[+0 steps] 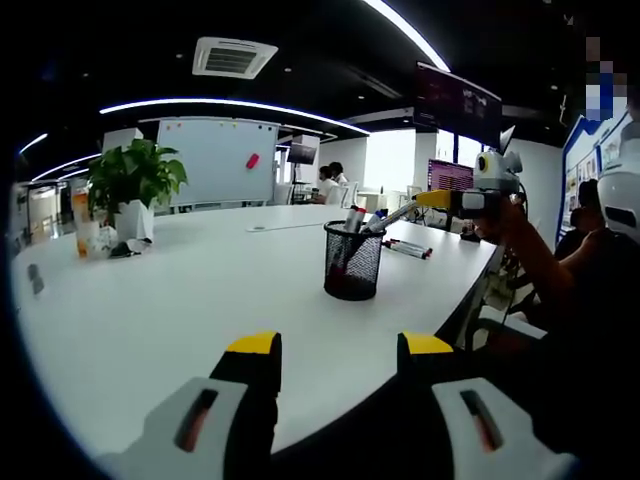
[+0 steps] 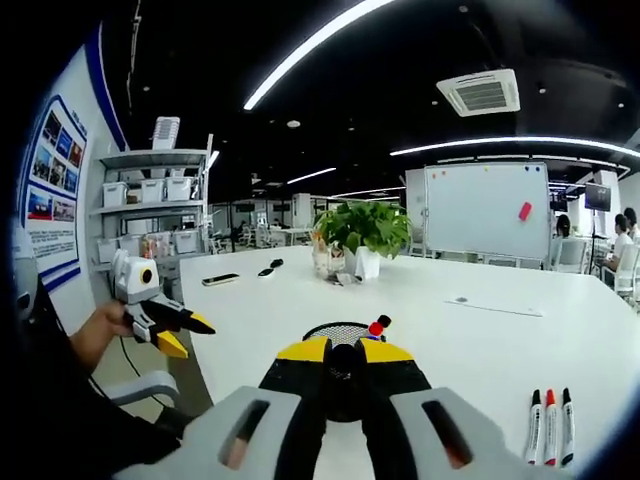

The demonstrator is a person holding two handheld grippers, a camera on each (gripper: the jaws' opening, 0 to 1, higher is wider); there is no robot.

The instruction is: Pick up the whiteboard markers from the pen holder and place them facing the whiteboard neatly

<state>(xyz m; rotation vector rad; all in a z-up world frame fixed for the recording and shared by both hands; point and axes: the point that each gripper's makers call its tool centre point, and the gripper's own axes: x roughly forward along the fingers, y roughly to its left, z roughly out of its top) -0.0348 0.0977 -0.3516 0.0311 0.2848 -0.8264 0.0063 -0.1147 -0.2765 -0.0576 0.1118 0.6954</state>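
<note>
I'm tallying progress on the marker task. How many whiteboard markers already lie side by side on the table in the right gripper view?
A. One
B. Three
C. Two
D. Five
B. Three whiteboard markers lie in a row on the white table at the lower right of the right gripper view, with black, red and black caps, while the mesh pen holder sits just beyond the right gripper.

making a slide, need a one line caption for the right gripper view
Right gripper poised over the black mesh pen holder on the white table, three whiteboard markers already laid side by side.
</note>
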